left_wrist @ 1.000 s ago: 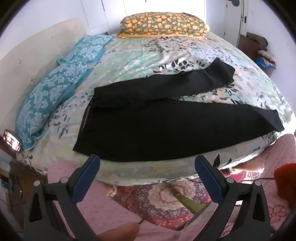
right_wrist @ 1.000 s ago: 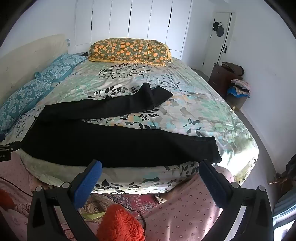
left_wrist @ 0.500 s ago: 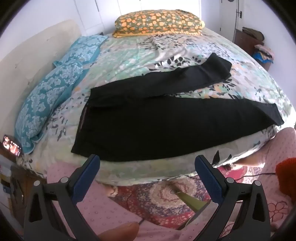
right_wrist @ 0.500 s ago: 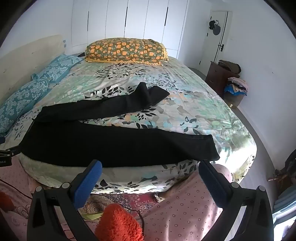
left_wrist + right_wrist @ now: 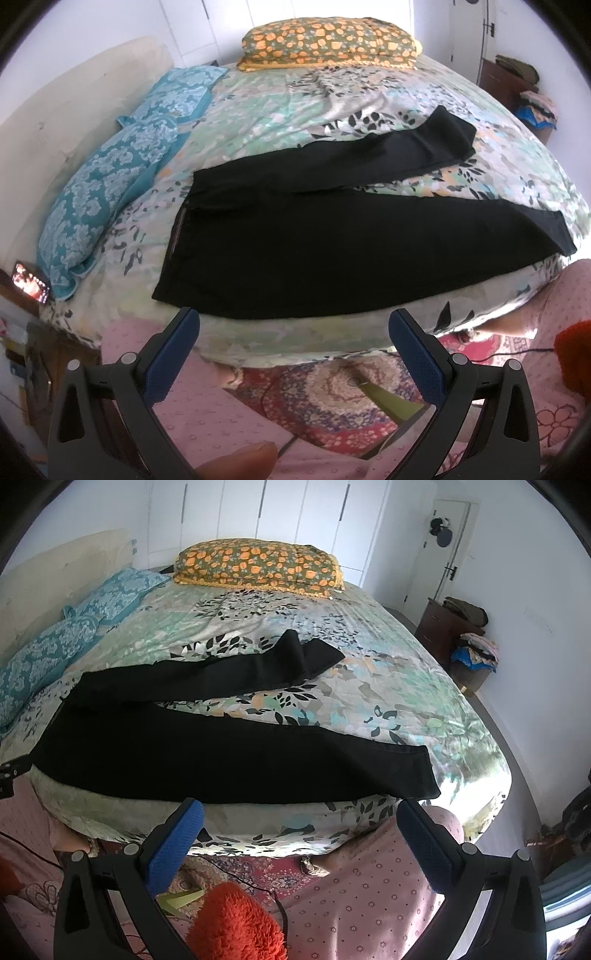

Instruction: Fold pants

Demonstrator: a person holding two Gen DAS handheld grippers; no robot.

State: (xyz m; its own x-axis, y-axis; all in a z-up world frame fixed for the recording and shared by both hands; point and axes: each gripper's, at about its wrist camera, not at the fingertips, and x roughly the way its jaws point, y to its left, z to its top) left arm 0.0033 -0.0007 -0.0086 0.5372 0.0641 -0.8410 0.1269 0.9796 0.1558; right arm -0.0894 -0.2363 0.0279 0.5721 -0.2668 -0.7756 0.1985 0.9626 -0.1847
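Both tools (image 5: 293,325) (image 5: 301,818) agape before pants (image 5: 332,251)

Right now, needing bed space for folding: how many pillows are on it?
3: two blue pillows, near and far, along the headboard side; an orange-flowered pillow at the far edge. None looks hidden.

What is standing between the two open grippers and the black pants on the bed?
Nothing visible. The left gripper and right gripper hang open at the bed's near edge, and the black pants lie uncovered ahead.
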